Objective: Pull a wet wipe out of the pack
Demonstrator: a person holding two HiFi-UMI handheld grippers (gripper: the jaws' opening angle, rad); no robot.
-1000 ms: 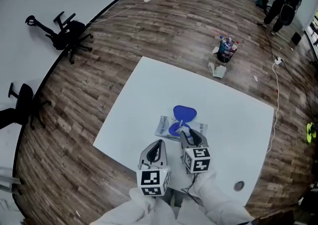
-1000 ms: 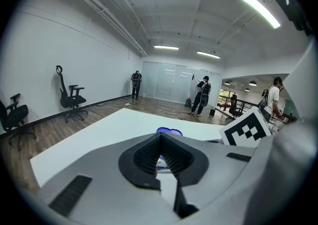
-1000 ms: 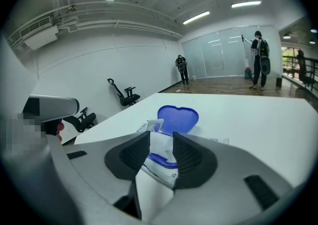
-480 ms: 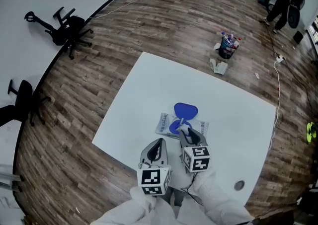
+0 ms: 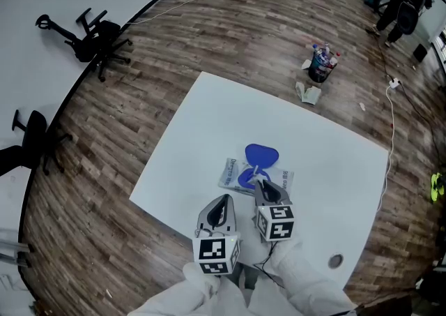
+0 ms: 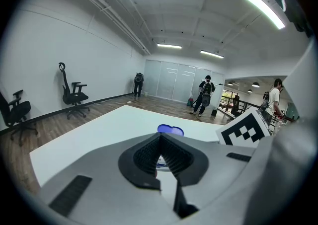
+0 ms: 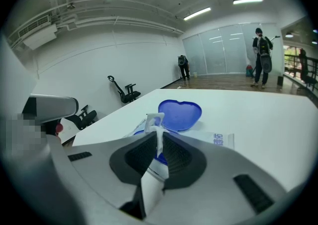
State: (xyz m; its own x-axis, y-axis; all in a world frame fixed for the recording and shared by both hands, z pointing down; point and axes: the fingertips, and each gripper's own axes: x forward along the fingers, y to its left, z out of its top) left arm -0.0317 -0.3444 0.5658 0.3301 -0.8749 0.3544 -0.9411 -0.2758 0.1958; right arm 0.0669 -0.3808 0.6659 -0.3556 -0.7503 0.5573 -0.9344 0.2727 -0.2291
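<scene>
A wet wipe pack (image 5: 230,176) lies flat on the white table (image 5: 209,126) with its blue lid (image 5: 261,155) flipped open. My right gripper (image 5: 259,183) hovers over the pack's opening. In the right gripper view its jaws (image 7: 158,137) are closing, and the pads pinch a white wipe (image 7: 155,119) that stands up out of the pack between them. The blue lid (image 7: 180,114) lies just beyond. My left gripper (image 5: 221,201) rests beside it, nearer the table's front edge, shut and empty. In the left gripper view (image 6: 160,139) the lid (image 6: 170,129) peeks over the jaws.
A small round disc (image 5: 335,260) sits on the table at the front right. On the wood floor, a bucket of bottles (image 5: 319,67) stands past the far table corner and a cable (image 5: 387,133) runs along the right. Office chairs (image 5: 94,42) are at the left; a person (image 5: 404,1) stands far right.
The right gripper's jaws have narrowed over the pack's opening. Neither hand nor the pack has shifted.
</scene>
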